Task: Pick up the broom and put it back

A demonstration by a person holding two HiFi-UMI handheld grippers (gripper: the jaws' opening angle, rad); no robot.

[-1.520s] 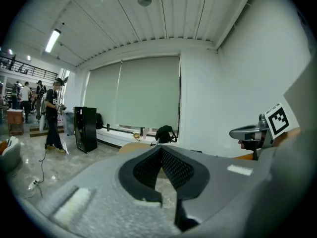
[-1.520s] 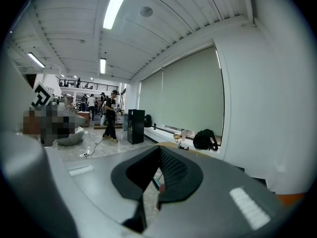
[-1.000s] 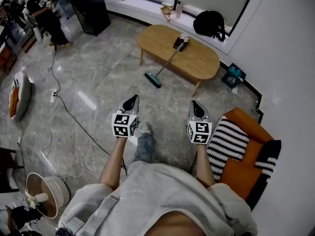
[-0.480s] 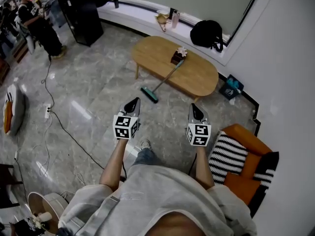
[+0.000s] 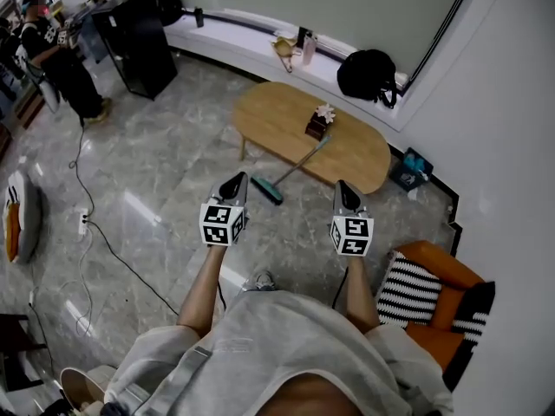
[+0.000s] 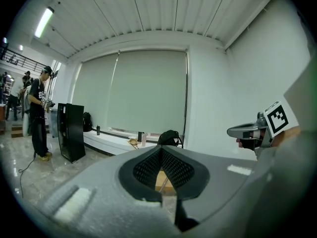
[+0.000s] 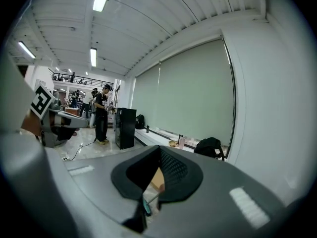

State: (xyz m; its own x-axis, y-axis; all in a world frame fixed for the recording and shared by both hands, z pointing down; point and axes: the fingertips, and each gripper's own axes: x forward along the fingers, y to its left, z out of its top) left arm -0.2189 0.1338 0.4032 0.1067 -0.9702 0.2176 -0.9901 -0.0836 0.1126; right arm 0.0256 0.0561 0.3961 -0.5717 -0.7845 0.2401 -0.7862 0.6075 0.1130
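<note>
Left gripper [image 5: 232, 180] and right gripper [image 5: 345, 187] are held out side by side in front of the holder's grey shirt [image 5: 277, 345], well apart from each other and both pointing toward the table [image 5: 277, 111]. Each has its jaws pressed together at the tips with nothing between them; the small gap lower down shows only the table and floor beyond. The broom [image 5: 295, 166] is ahead of the grippers and apart from both. Its teal head rests on the floor [image 5: 156, 154] just in front of the table, nearer the left gripper's tip, and its handle slants up to the right and leans on the table's near edge. On the table, close to the top of the handle, stands a small dark box [image 5: 316, 128] with a pale flower on it. Behind the table a low white ledge [image 5: 230, 46] runs under the window and carries a black backpack [image 5: 368, 74]. A black cabinet [image 5: 134, 37] stands at the far left, with a person in dark clothes [image 5: 56, 63] beside it. Right of the right gripper an orange seat [image 5: 438, 265] holds a black-and-white striped cushion [image 5: 406, 289]. A white power strip [image 5: 84, 223] lies on the floor at the left with its cable trailing away
</note>
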